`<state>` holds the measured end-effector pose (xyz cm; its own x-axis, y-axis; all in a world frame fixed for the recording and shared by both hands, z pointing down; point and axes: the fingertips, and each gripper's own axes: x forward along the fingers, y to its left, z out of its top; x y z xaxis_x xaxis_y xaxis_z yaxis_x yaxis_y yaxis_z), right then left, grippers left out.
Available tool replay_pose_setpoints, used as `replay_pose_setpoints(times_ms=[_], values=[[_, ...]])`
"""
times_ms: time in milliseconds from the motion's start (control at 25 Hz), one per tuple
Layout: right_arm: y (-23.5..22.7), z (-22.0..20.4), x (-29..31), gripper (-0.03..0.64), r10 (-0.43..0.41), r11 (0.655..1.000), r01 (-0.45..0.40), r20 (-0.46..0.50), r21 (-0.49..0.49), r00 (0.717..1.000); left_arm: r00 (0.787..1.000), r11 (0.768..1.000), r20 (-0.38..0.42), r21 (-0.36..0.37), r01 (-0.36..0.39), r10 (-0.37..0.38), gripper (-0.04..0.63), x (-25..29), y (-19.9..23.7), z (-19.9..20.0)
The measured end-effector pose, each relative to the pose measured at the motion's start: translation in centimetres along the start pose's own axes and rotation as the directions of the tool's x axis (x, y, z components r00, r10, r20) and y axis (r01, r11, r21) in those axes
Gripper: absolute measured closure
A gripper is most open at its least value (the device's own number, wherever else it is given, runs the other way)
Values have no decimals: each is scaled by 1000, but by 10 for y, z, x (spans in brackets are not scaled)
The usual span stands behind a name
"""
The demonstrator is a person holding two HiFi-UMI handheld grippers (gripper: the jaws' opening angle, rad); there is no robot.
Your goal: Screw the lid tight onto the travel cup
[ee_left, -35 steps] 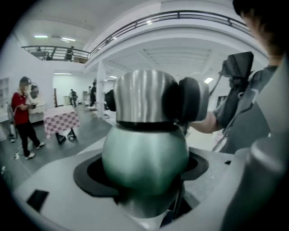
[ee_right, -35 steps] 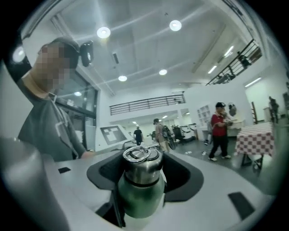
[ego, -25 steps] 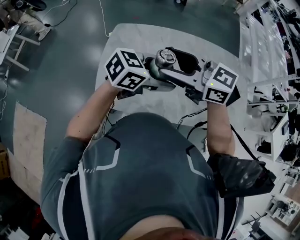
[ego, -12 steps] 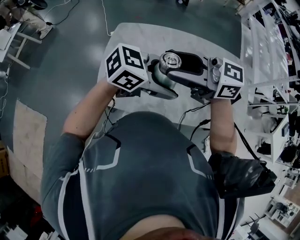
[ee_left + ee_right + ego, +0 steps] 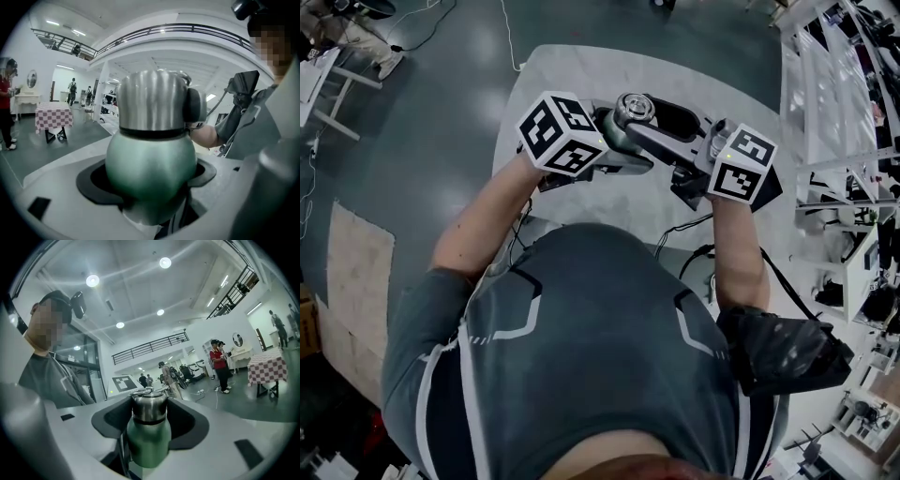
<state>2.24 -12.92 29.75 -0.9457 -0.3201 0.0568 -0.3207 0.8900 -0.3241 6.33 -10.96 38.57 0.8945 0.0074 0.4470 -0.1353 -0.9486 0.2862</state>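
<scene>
On my feed the biggest thing is the pale, marble-patterned tabletop with rounded corners [image 5: 572, 75], set on a dark grey floor. The person in the grey shirt with light stripes [image 5: 581, 356] leans over its near edge, both forearms reaching out over it.

I read the left tongs [image 5: 150, 180] as clamped. Their black pads sit hard against either side of the rounded green body of the green metal travel cup [image 5: 150, 161], low on its belly. That cup fills the middle of the left gripper view. The tongs' black-and-white marker cube [image 5: 562, 133] hangs over the left part of the tabletop.

My right tongs [image 5: 149, 414] come in from the opposite side, with their own marker cube [image 5: 741, 166] over the right part of the tabletop. Their jaws have just been closing. In the right gripper view the brushed-steel screw lid [image 5: 149, 409] stands between the two black pads, which meet it on both sides, so I call them closed on the lid.

The cup is held between the two tools above the far half of the tabletop, about midway between its left and right edges. The lid sits on top of the green body, with a dark band at the joint.
</scene>
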Motion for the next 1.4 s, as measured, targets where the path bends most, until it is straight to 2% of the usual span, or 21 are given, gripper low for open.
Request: replay_pose_setpoints(times_ms=[80, 200, 320, 440, 560, 760, 880, 1040, 1160, 1240, 1400], values=[[3, 2, -4, 368, 21, 999, -21, -1, -32, 1000, 999, 999, 26, 0, 32, -32, 195, 0, -4, 3], [8, 10, -11, 334, 48, 997, -47, 27, -65, 998, 991, 995, 108, -49, 85, -79, 195, -7, -5, 8], [2, 20, -25, 334, 3, 998, 2, 73, -64, 997, 982, 994, 173, -64, 90, -78, 193, -17, -4, 13], [-8, 26, -36, 334, -51, 996, 58, 96, -66, 994, 971, 993, 219, -45, 110, -98, 193, -29, -5, 22], [-16, 31, -47, 336, -75, 995, 83, 121, -58, 990, 972, 996, 218, -10, 92, -88, 195, -32, -3, 28], [-17, 31, -51, 337, -84, 993, 94, 122, -76, 989, 974, 997, 211, 9, 81, -81, 195, -33, 1, 24], [-19, 31, -55, 355, -113, 987, 125, 121, -102, 986, 980, 999, 201, 33, 0, -7, 195, -32, 12, 21], [-37, 25, -59, 383, -240, 957, 256, 120, -138, 963, 974, 989, 187, 51, -139, 128, 193, -30, 38, 10], [-56, 14, -64, 442, -356, 913, 370, 107, -174, 928, 953, 976, 215, 10, -218, 211, 193, -29, 61, 1], [-74, 5, -73, 482, -418, 887, 431, 109, -164, 902, 942, 965, 220, 3, -262, 255, 193, -22, 77, -5], [-100, -22, -92, 528, -532, 835, 539, 90, -109, 842, 936, 949, 165, -11, -315, 312, 193, -6, 99, -32]])
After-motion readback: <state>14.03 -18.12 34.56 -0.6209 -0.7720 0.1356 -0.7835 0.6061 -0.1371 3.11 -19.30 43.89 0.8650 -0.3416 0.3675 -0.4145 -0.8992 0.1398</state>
